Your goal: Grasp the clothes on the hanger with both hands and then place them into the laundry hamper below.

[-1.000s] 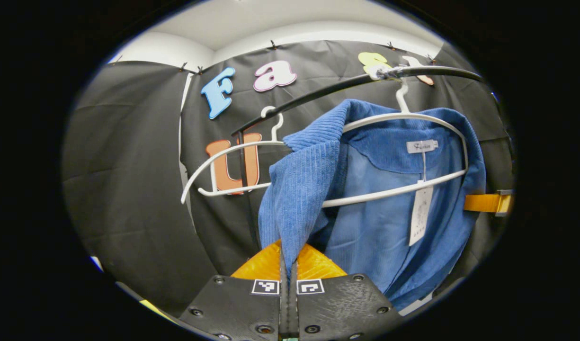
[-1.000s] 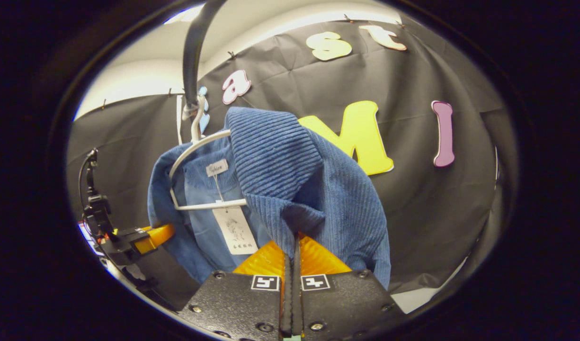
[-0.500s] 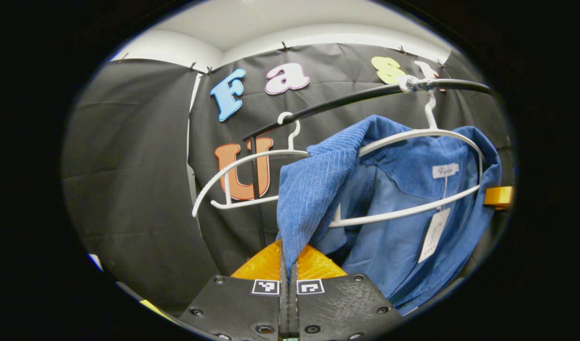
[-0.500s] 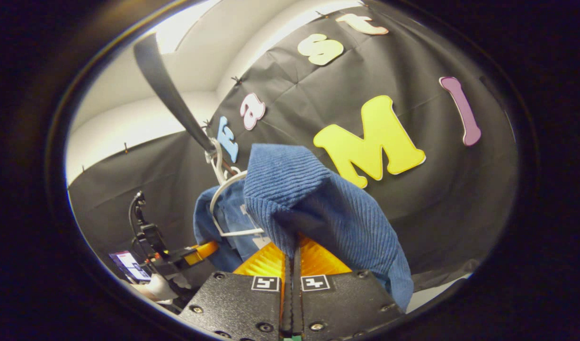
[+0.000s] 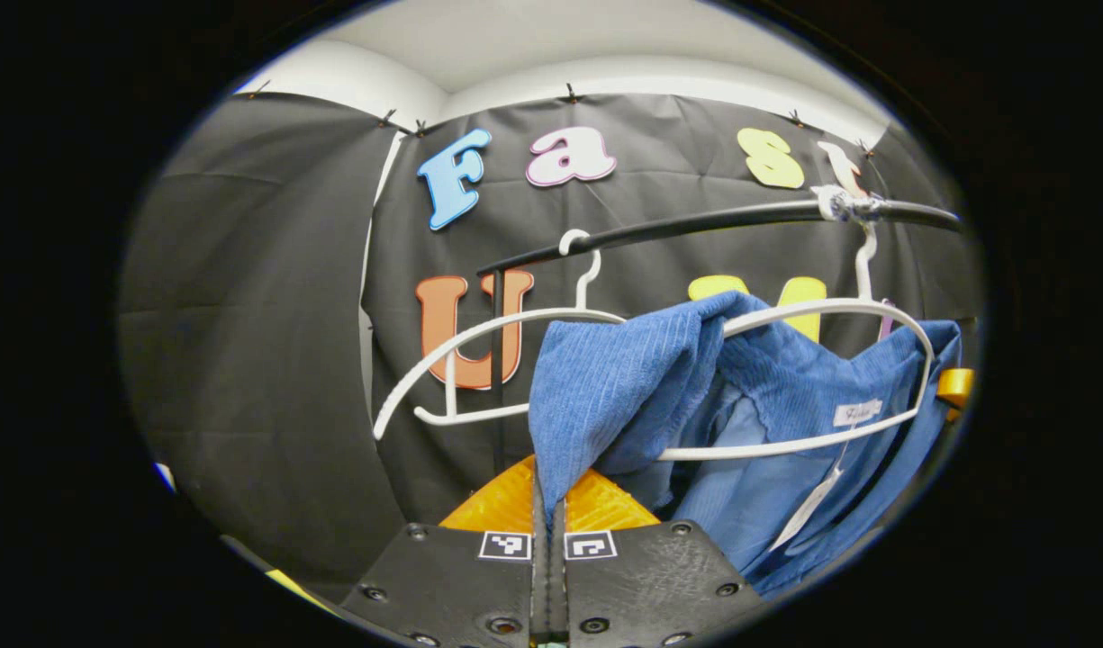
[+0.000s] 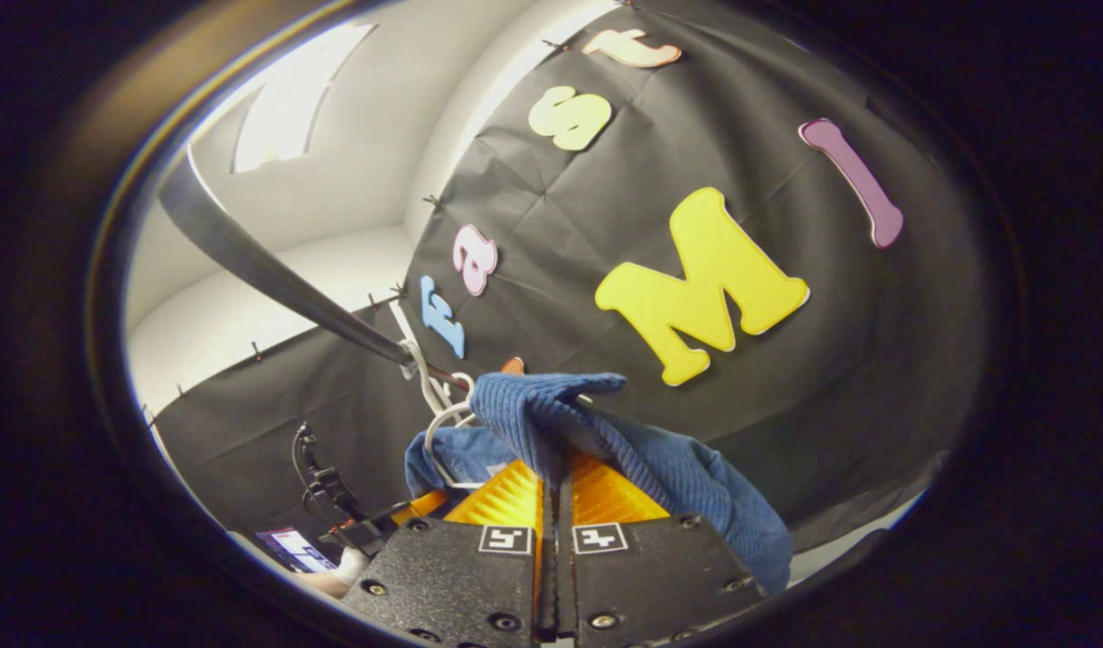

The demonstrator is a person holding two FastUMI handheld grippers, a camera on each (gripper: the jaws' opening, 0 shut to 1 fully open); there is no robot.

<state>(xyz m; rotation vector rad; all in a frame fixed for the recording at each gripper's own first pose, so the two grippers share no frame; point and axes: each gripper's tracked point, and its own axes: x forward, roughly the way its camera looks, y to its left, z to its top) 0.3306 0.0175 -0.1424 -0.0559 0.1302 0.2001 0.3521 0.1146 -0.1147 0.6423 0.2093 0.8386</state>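
Both views: removal of a garment from its hanger. The left claw (image 5: 548, 490) is closed flat, its two orange fingers pinching a fold of the blue corduroy jacket (image 5: 623, 387); the right claw (image 6: 556, 477) is likewise closed on another fold of the same cloth. Gripping at two separated points lets the ribbed fabric be drawn off both arms of the white hanger (image 5: 830, 310) at once. In the left gripper view, one side of the collar is already clear of the hanger's arm, while the smooth lighter lining and a paper tag (image 5: 808, 508) hang behind the lower bar. The hanger is thin, curved and rigid, hooked on a black rail (image 5: 695, 220); a second, bare hanger (image 5: 488, 328) hangs beside it. The corduroy is soft and thick, folding in rounded ridges. The hamper presumably lies below.
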